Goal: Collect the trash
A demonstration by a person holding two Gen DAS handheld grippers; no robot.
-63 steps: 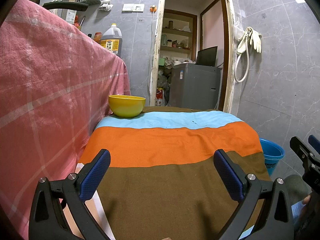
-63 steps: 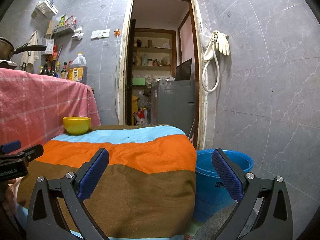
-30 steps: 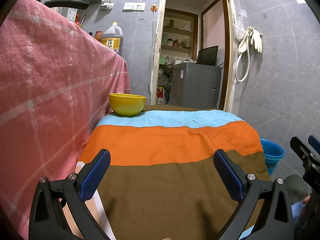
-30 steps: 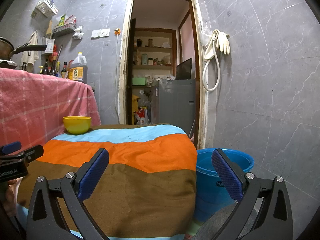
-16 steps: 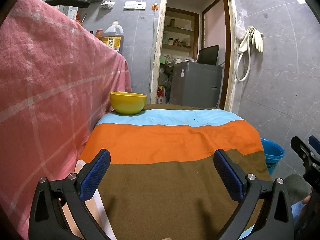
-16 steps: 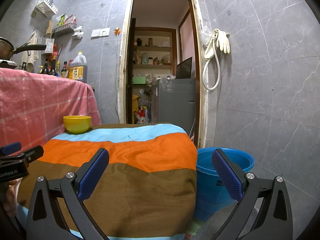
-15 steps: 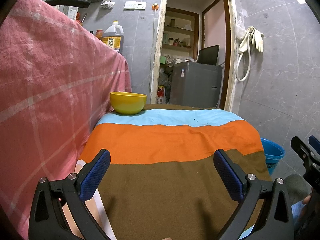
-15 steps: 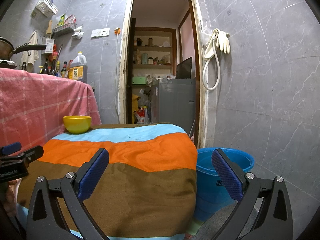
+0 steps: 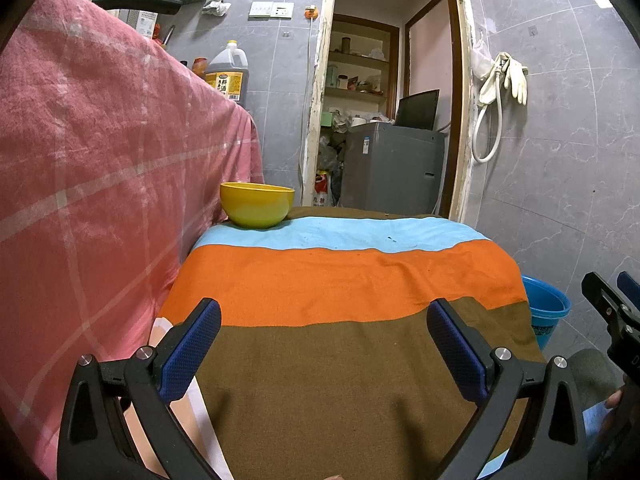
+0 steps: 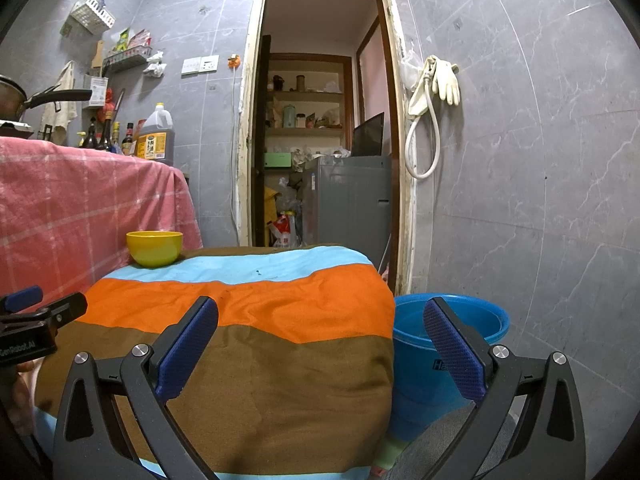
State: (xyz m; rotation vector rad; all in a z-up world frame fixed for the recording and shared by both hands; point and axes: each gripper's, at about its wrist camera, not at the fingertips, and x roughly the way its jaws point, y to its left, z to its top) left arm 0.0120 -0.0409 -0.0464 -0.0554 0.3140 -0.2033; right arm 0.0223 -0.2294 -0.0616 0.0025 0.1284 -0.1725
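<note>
My left gripper is open and empty over the near, brown part of a table under a striped cloth. My right gripper is open and empty at the table's right front corner. A blue bucket stands on the floor right of the table; it also shows in the left wrist view. A yellow bowl sits at the far left of the table, also in the right wrist view. I see no loose trash on the cloth.
A counter draped in pink checked cloth rises along the table's left side, with an oil jug and a pan on top. An open doorway with a grey appliance lies beyond. Grey tiled wall on the right.
Almost nothing: the left wrist view has shifted very slightly. Both grippers stay open and empty in place.
</note>
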